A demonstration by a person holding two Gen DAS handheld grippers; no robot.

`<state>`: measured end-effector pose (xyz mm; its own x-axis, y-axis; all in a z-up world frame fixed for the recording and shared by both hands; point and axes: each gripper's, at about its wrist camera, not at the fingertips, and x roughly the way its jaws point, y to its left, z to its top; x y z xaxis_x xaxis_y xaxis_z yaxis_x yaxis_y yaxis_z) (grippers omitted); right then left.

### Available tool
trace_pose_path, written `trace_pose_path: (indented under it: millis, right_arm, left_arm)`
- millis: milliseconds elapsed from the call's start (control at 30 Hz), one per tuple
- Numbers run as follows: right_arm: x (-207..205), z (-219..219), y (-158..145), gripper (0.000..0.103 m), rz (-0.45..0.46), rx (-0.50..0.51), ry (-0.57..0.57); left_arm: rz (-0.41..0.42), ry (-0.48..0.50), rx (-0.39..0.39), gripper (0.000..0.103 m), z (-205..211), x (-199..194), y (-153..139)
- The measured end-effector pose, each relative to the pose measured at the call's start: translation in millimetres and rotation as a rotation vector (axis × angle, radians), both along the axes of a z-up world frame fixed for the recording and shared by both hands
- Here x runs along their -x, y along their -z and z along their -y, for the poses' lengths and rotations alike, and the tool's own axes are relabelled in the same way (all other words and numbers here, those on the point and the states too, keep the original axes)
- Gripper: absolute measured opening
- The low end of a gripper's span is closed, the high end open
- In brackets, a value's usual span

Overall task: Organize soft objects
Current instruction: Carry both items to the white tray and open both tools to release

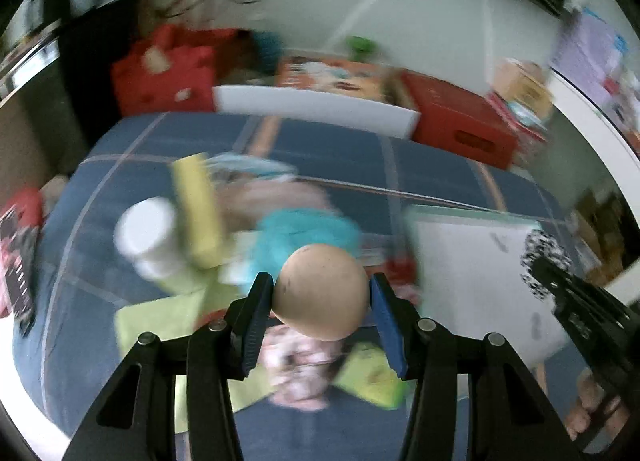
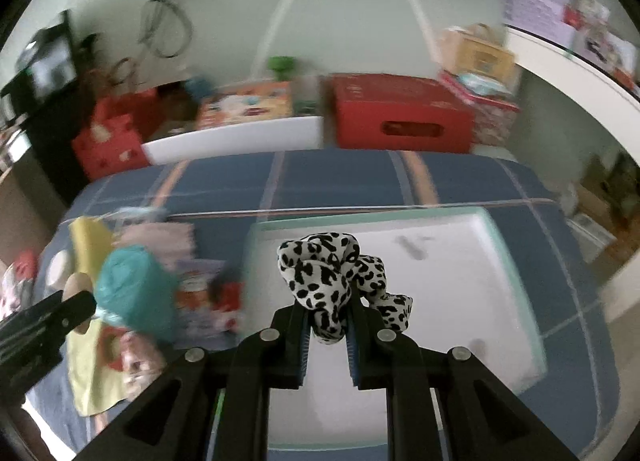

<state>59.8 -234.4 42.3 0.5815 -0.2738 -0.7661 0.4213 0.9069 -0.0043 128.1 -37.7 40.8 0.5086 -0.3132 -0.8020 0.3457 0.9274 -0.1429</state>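
Above a blue plaid bed (image 2: 340, 177), the left tongs (image 1: 321, 295) pinch a tan ball (image 1: 320, 293) and the right tongs (image 2: 328, 325) clamp a spotted scrunchie (image 2: 332, 273) over the bare white tray (image 2: 460, 261), while the pile (image 1: 240, 221) remains unsorted.

Ball (image 1: 322, 293): beige, with faint dark specks. Fabric scrunchie (image 2: 334, 275): white with black leopard-like spots. Tray (image 2: 500, 261): white inside, pale mint-green rim. Bedspread (image 2: 340, 177): navy blue, crossed by thin pale lines and orange stripes. Plush item (image 1: 304, 235): teal. Cloth (image 1: 160, 317): yellow-green. Cup (image 1: 150, 233): white. Box (image 2: 400, 117) behind the bed: red. Gripper pads (image 1: 386, 325): blue on black fingers.
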Motion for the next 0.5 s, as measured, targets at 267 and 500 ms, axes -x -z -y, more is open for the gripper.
trace_pose_path:
  millis: [267,500]
  right_arm:
    - [8,64,6,0.017,-0.037,-0.031,0.171]
    - [25,108,18,0.017,-0.064,-0.023,0.331]
  left_arm:
    - [-0.019,0.208,-0.007,0.051,89,4,6]
    - [0.011,0.349,-0.035,0.051,152,18,17]
